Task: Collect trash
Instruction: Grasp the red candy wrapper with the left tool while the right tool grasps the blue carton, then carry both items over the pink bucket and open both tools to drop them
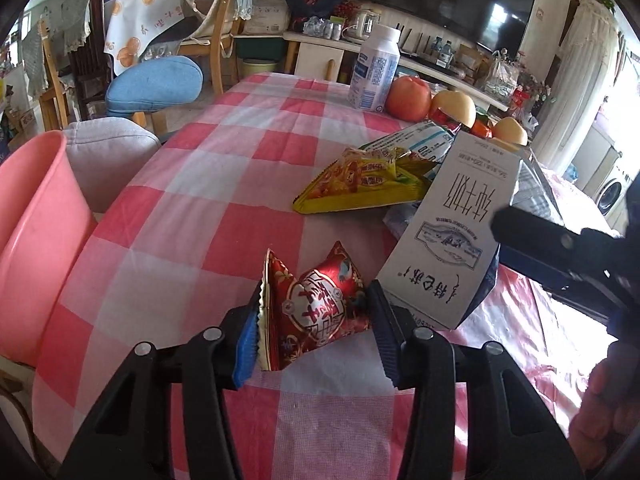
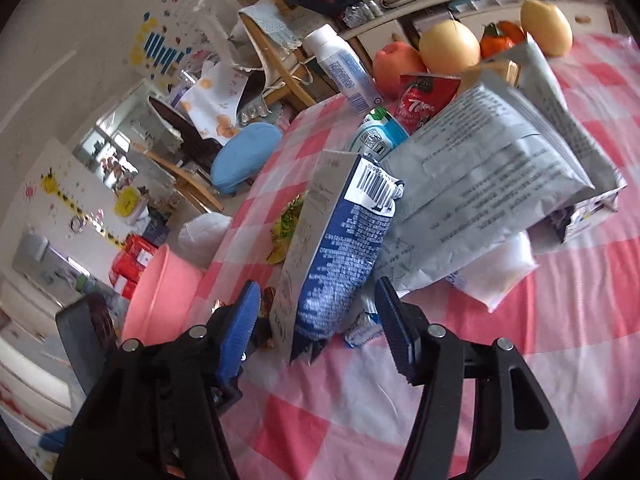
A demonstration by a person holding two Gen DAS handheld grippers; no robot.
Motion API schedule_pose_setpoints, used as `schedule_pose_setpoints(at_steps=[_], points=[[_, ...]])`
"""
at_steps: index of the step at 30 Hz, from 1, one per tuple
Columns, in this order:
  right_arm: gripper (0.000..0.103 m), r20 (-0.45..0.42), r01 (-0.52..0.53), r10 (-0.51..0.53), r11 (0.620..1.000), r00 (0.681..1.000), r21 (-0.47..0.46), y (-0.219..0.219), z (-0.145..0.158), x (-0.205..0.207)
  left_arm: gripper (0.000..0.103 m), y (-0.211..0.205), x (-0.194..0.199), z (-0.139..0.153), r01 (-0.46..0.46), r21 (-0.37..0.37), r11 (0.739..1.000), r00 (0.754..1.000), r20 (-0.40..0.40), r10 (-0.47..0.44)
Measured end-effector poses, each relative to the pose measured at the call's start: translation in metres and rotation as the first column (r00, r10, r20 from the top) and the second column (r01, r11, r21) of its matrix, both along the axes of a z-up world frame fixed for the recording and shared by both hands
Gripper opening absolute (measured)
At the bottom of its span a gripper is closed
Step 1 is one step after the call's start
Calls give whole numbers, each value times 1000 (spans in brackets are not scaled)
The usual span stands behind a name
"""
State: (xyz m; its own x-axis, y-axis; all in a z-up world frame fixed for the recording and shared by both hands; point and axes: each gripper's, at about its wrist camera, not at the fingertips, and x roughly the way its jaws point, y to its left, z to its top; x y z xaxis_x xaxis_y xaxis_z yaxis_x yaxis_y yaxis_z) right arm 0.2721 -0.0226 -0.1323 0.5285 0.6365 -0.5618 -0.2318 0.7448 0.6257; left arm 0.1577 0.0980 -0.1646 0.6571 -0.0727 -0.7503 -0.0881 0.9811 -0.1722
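Red foil snack packet [image 1: 320, 312] sits pinched in the left hand-held gripper [image 1: 314, 340]; the right hand-held gripper [image 2: 320, 320], spread, straddles a leaning milk carton [image 2: 320, 264] that could topple if nudged.

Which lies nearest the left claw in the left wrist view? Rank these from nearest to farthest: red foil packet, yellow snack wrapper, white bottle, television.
1. Red foil packet, between the fingers of the left claw.
2. Yellow snack wrapper, mid-table, right of centre.
3. White bottle, upright at the far table edge.
4. Television, beyond the table.
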Motion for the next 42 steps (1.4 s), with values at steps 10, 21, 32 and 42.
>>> schedule_pose_setpoints(at_steps=[10,21,32,42], points=[[54,-74,9,-9,1000,997,-4,13,-10,15,40,13,0,1,-1,-107,994,1000,10,2],[38,12,12,-12,1000,1000,-22,16,3,-3,30,27,-3,5,-21,-195,981,999,30,28],[34,93,53,-50,998,994,-25,0,42,-27,27,40,-14,14,-25,-244,969,996,81,46],[34,170,-56,55,998,984,3,46,89,-39,27,78,-43,52,-67,-260,963,971,207,124]])
